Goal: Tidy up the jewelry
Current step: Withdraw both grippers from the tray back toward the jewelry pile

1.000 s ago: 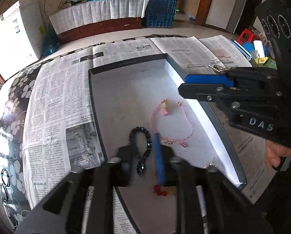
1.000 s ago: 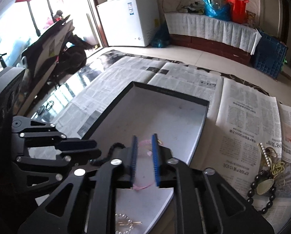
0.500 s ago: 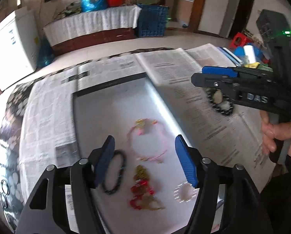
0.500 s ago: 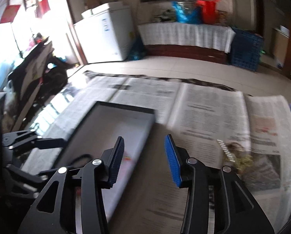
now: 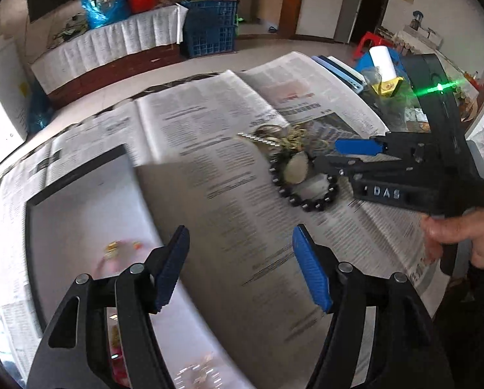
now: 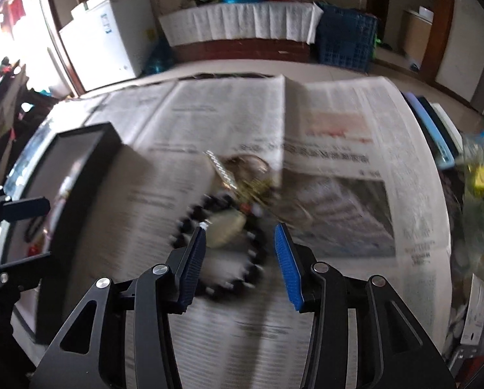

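On the newspaper-covered table (image 6: pixel 323 291), a heap of jewelry waits to the right of the grey tray (image 5: pixel 79 201) — a black bead bracelet (image 6: pixel 242 278) ringed around a pale stone pendant (image 6: pixel 227 227), with gold chains (image 6: pixel 251 188) and a silver beaded strand (image 6: pixel 220 167) tangled just beyond it. From the right wrist view, the right gripper (image 6: pixel 240 257) hangs above the bracelet with its blue pads spread apart; the beads show in the gap between them, though nothing is pinched. Seen from the left wrist view, that same tool (image 5: pixel 355 149) reaches in from the right, a hand (image 5: pixel 459 236) on its grip. The left gripper (image 5: pixel 242 265) stands wide open over bare newsprint beside the tray's right wall, well short of the heap. Inside the tray lies a blurred pink bracelet (image 5: pixel 112 256), with other pieces too smeared to name
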`<control>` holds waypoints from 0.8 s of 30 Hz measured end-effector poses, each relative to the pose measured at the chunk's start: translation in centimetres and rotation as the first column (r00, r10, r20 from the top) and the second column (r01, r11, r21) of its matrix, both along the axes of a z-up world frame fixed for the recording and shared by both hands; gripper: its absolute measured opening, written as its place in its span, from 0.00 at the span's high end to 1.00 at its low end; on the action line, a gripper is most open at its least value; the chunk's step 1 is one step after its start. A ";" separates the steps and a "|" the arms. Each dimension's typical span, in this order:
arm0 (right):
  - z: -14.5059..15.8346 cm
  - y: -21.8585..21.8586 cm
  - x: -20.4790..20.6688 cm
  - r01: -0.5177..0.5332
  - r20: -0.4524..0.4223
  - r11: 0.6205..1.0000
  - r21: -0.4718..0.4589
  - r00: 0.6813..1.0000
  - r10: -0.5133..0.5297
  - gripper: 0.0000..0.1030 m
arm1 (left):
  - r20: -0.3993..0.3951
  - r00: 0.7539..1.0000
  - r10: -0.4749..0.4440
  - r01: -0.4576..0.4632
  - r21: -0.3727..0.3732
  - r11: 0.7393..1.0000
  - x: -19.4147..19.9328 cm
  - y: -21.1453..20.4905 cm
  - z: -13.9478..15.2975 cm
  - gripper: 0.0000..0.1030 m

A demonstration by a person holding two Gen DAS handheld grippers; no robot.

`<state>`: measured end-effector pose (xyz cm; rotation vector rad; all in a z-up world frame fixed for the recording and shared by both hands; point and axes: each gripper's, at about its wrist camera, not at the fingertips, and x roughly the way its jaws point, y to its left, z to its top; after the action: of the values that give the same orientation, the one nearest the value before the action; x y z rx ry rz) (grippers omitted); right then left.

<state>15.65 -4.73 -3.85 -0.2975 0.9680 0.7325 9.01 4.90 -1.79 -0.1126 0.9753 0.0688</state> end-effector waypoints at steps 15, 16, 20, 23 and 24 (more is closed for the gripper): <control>0.2 -2.7 1.9 0.059 -0.020 0.998 0.037 0.998 -0.059 0.55 | -0.072 0.996 0.045 -0.054 -0.120 0.991 7.2 -3.0 -4.2 0.58; 0.2 -2.7 2.0 0.060 -0.020 0.997 0.042 0.998 -0.059 0.55 | -0.078 0.996 0.048 -0.057 -0.122 0.991 7.5 -3.1 -4.5 0.58; 0.4 -2.6 2.1 0.061 -0.021 0.997 0.050 0.998 -0.060 0.55 | -0.097 0.994 0.048 -0.053 -0.055 0.997 8.4 -3.8 -5.3 0.70; 0.3 -2.6 2.1 0.057 -0.024 0.997 0.047 0.998 -0.056 0.55 | -0.113 0.993 0.043 -0.046 -0.025 0.999 8.2 -3.8 -5.3 0.78; 0.3 -2.6 2.1 0.057 -0.025 0.997 0.046 0.998 -0.056 0.55 | -0.121 0.992 0.037 -0.041 -0.031 0.999 7.9 -3.7 -5.3 0.80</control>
<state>17.73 -7.37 -3.58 -0.2202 0.9767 0.7078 16.95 1.23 -7.08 -0.1595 1.0949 0.0959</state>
